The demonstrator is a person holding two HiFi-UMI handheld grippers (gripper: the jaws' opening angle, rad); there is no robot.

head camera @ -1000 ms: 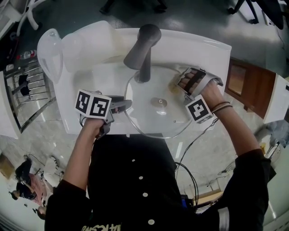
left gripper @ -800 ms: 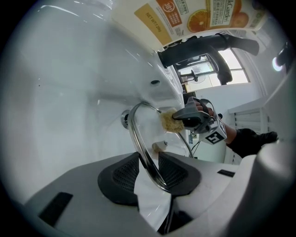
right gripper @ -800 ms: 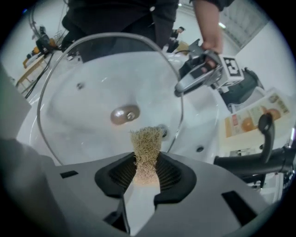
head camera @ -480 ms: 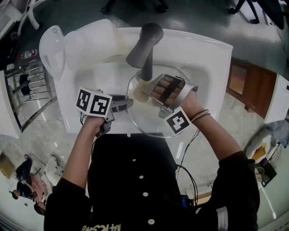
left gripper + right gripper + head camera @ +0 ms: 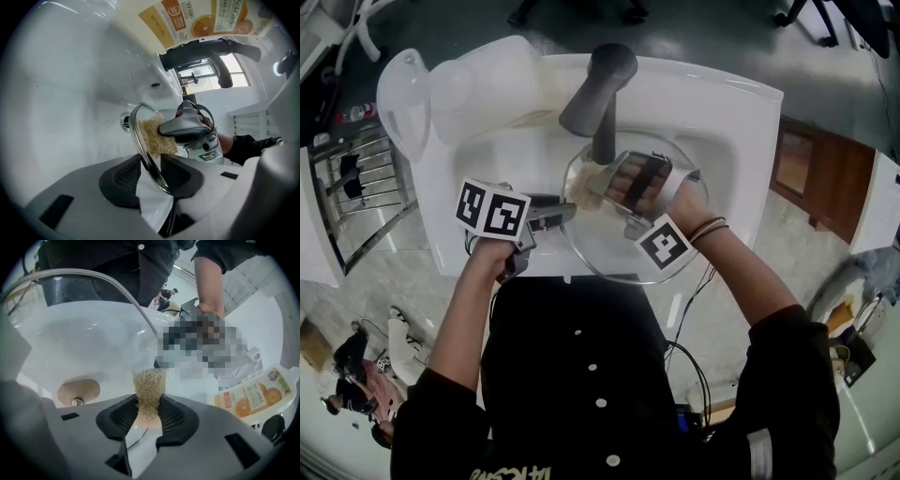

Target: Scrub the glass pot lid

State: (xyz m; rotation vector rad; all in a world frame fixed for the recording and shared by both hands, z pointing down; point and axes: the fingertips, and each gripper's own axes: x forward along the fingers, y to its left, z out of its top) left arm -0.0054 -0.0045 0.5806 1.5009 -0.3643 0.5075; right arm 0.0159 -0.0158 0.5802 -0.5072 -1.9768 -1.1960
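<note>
The glass pot lid [image 5: 609,255] is held over the white sink [image 5: 717,131], below the dark faucet [image 5: 598,89]. My left gripper [image 5: 555,216] is shut on the lid's left rim; in the left gripper view the rim [image 5: 143,140] runs between both pads of the left gripper [image 5: 151,176]. My right gripper [image 5: 602,185] lies on the lid's upper left part, shut on a tan scrub pad [image 5: 581,190]. In the right gripper view the scrub pad [image 5: 149,385] sticks out from the right gripper [image 5: 149,416] against the glass. The lid's knob is hidden under the right gripper.
A white jug [image 5: 478,89] and a clear container [image 5: 398,103] stand at the sink's back left. A bottle with an orange label [image 5: 255,397] stands near the faucet. The sink drain [image 5: 77,394] shows through the lid. A metal rack [image 5: 356,178] is at the left.
My right gripper has slid the scrub pad leftward across the lid, from its right rim to its upper left part. The left gripper has held the rim still.
</note>
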